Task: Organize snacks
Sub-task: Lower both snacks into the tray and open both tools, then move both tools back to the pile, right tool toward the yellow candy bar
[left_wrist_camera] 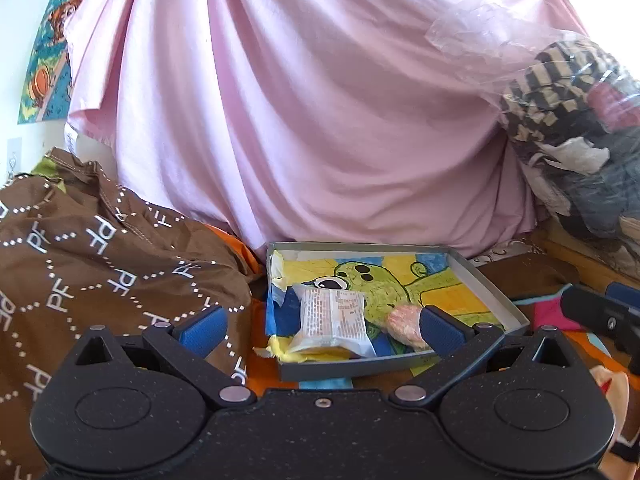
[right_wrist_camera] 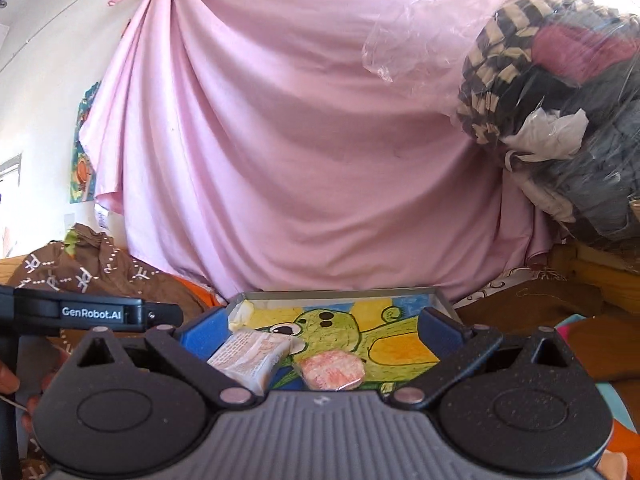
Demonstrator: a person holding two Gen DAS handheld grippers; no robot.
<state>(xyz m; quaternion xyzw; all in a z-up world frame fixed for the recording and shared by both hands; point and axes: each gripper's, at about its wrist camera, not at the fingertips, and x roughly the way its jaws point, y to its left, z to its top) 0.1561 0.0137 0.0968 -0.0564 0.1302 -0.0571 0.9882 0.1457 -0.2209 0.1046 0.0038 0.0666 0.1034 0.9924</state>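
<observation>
Shallow grey tray (left_wrist_camera: 486, 280) w/ a green cartoon drawing lining its floor sits on a bed, in front of a hanging pink sheet (left_wrist_camera: 300, 100). Two snacks lie inside, at the near end.

White wrapped bar (left_wrist_camera: 332, 318): lies flat, printed side up. In left wrist view its long axis runs roughly near-to-far, far end tipped slightly left; in right wrist view it reads diagonal, near-left to far-right. Yellow wrapper bits stick out at its near end.

Pink round snack (right_wrist_camera: 332, 370) in clear wrap: flat, just right of the bar, no real long axis. Can't tell if the two touch.

Left tongs (left_wrist_camera: 320, 320): blue pads wide apart, nothing gripped; the bar shows betw. them but pads aren't on it. Right tongs (right_wrist_camera: 320, 330): also spread wide, empty, both snacks visible betw. the fingers.

Brown patterned cloth (left_wrist_camera: 100, 264) bunched left of tray. Clear bag of clothes (right_wrist_camera: 560, 112) upper right.
</observation>
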